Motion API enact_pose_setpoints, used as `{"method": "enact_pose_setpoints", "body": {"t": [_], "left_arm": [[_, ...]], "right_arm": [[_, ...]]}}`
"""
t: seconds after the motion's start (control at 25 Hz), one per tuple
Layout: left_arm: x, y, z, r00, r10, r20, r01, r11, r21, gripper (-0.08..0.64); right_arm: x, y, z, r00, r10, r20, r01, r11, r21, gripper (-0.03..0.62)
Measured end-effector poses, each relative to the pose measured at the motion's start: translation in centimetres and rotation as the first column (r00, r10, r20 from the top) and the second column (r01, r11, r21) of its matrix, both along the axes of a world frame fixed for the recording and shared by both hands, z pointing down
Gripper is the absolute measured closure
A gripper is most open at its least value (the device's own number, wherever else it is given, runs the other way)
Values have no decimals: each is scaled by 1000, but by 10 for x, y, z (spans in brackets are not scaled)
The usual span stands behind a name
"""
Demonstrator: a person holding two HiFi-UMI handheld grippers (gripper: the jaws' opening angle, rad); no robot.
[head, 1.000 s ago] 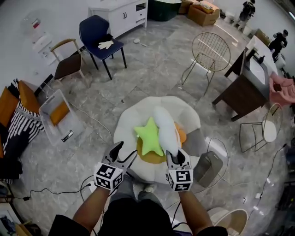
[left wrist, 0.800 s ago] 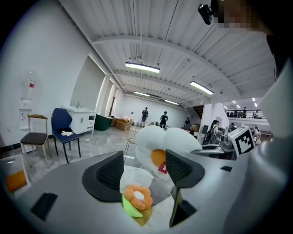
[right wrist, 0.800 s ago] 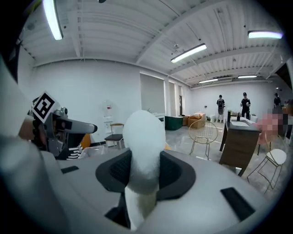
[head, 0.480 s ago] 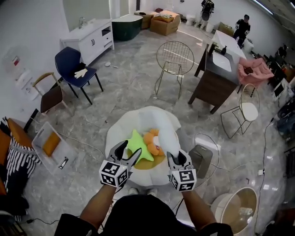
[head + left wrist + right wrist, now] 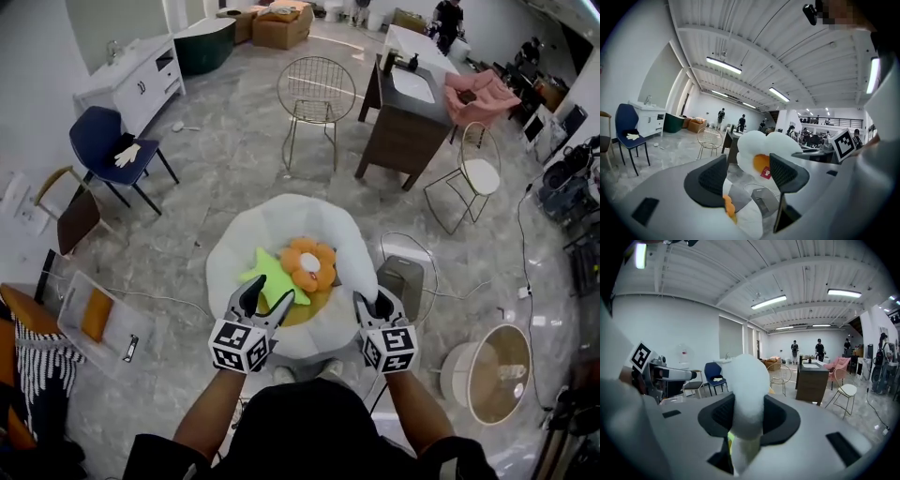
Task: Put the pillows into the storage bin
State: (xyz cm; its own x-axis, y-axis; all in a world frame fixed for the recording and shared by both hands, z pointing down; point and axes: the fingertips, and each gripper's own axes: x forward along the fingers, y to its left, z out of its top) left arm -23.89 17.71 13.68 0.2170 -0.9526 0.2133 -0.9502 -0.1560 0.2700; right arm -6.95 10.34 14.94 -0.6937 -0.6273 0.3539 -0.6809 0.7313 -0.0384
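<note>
**White, green and orange over grey marble**

On the white round seat (image 5: 281, 217) lie a lime-green star pillow (image 5: 270, 278) and an orange flower pillow (image 5: 310, 264) with a white centre. The egg pillow (image 5: 757, 140) is white with an orange yolk. The left gripper (image 5: 265, 292) and right gripper (image 5: 373, 302) bear black-and-white marker cubes. Far left is a navy chair (image 5: 98, 141).

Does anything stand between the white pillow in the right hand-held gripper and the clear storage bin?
Only the open left hand-held gripper lies between the white pillow and the storage bin; a thin cable crosses the floor there.
</note>
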Motion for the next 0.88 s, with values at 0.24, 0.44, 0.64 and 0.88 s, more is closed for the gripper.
{"method": "enact_pose_setpoints", "body": {"t": [0.24,0.44,0.64,0.88], "left_arm": [[14,-8,3,998,66,19,-66,998,4,256],[36,-27,8,993,119,26,-119,993,-1,256],[72,-54,17,982,187,38,-186,982,-31,256],[122,-101,34,980,190,53,-187,981,-56,258]], "right_arm": [[26,1,4,997,75,-29,-75,997,4,454],[53,-8,9,989,144,-21,-144,990,-2,453],[91,-25,22,977,215,2,-215,976,-38,453],[158,-68,54,964,266,23,-262,959,-111,453]]}}
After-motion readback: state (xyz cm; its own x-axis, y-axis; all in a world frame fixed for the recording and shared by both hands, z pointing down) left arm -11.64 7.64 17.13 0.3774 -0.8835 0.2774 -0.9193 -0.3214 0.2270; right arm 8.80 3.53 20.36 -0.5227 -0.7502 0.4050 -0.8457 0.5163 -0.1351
